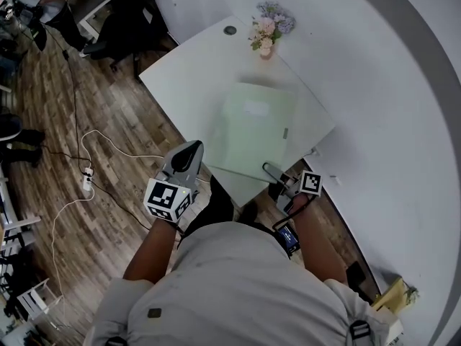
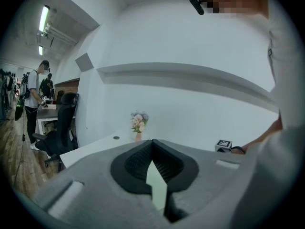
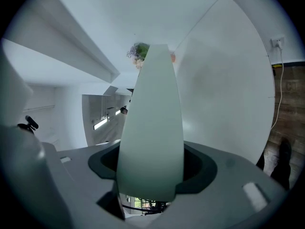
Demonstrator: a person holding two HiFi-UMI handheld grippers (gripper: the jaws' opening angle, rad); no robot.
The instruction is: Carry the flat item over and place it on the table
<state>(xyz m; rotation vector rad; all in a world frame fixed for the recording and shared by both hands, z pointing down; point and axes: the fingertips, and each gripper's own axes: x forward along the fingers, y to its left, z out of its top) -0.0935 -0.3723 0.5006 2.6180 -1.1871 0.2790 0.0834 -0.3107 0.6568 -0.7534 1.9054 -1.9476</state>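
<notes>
Grey-shirted shoulders (image 1: pixel 238 287) fill the near edge of the head view, with both bare forearms reaching toward the far side. The left tongs (image 1: pixel 189 152) sit above the wooden floor (image 1: pixel 108 143), just off the near left corner of the flat item (image 1: pixel 256 132), with their marker cube (image 1: pixel 167 199) toward the camera. The right tongs (image 1: pixel 270 170) meet the item's near right edge, and their marker cube (image 1: pixel 310 182) is just to the right.

The flat item is a pale green sheet spread over the white counter (image 1: pixel 187 67). Its near part sticks out past the counter's near edge, and a soft shadow lies on the counter along its far edge. Whether it touches the counter cannot be told.

In the left gripper view the tongs (image 2: pixel 153 146) are pressed together, with a thin pale green sliver of the flat item (image 2: pixel 156 187) pinched between the dark pads. In the right gripper view the tongs are closed on the flat item (image 3: pixel 152 128), which runs broad and slightly bowed away from them.

A small vase of flowers (image 1: pixel 268 29) stands at the counter's far side, well apart from the item. A white cable (image 1: pixel 87 181) trails across the floor at the left.
</notes>
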